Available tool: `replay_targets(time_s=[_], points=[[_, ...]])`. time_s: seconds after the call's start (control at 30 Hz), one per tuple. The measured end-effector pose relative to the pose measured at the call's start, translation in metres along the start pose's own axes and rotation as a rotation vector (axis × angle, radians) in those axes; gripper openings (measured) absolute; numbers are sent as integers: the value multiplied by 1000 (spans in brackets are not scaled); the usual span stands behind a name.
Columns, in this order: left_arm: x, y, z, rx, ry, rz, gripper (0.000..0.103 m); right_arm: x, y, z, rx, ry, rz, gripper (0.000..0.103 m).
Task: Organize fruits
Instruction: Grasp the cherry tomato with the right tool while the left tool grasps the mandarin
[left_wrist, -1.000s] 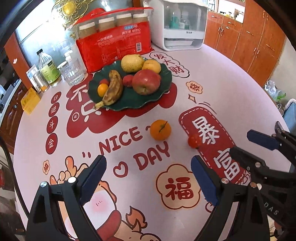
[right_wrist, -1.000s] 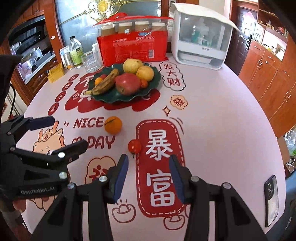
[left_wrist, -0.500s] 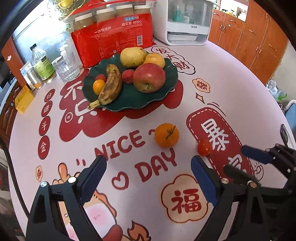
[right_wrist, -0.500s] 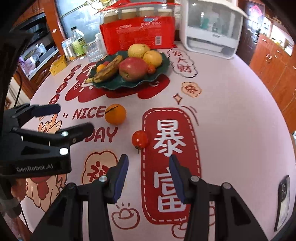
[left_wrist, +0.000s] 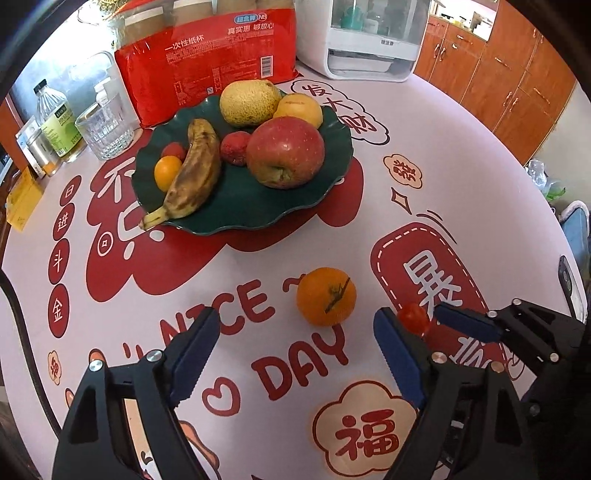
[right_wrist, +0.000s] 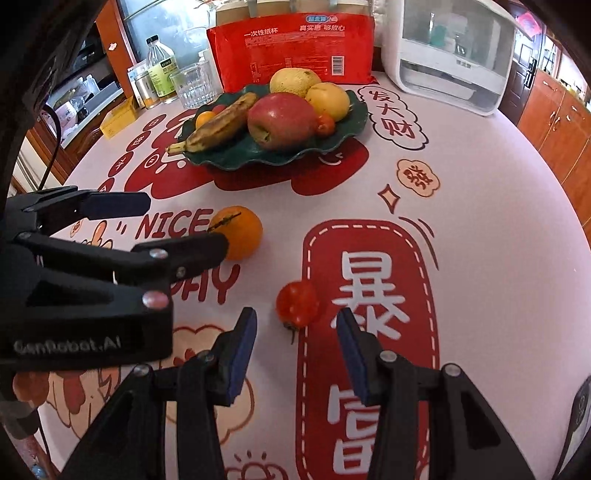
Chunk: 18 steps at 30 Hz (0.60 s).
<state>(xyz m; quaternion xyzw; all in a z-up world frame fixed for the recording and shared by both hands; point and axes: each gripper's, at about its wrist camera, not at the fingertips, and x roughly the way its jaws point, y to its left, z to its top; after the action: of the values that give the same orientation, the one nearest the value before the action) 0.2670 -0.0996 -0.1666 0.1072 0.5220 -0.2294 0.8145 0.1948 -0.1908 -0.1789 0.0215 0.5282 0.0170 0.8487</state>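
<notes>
From the left wrist camera, the left gripper (left_wrist: 291, 343) points steeply down at the printed tablecloth (left_wrist: 461, 155), its blue-padded jaws spread wide and closing, with nothing gripped. The orange (left_wrist: 326, 296) lies on the cloth just beyond the fingertips, roughly in line with the gap and nearer the right finger, touching neither pad. To its right a small tomato (left_wrist: 413, 317) sits on the cloth, and the right gripper (left_wrist: 436, 321) reaches in from the right edge towards it, one blue pad just beside it. Farther back, the green plate (left_wrist: 334, 184) holds a banana, an apple, a pear-like fruit, a yellow fruit and several small fruits.

Through the right wrist camera, the right gripper (right_wrist: 295, 325) has its jaws moderately apart and closing. The tomato (right_wrist: 297, 303) lies on the cloth just ahead of the gap between the pads, and neither pad presses on it. The left gripper (right_wrist: 186, 225) enters from the left, its near finger overlapping the orange (right_wrist: 240, 232); whether they touch I cannot tell. The plate (right_wrist: 354, 122) stands well behind both.
</notes>
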Motion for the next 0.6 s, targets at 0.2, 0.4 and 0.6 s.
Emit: replay_targets(time_s=[0.2, 0.4, 0.6], points=[[5, 2, 3, -2, 6, -9, 84, 7, -3, 1, -1, 4, 2, 26], [15, 0, 5, 2, 28, -27, 76, 7, -12, 1, 9, -7, -33, 26], [27, -4, 4, -9, 56, -48, 65, 7, -19, 3, 24, -10, -51, 26]])
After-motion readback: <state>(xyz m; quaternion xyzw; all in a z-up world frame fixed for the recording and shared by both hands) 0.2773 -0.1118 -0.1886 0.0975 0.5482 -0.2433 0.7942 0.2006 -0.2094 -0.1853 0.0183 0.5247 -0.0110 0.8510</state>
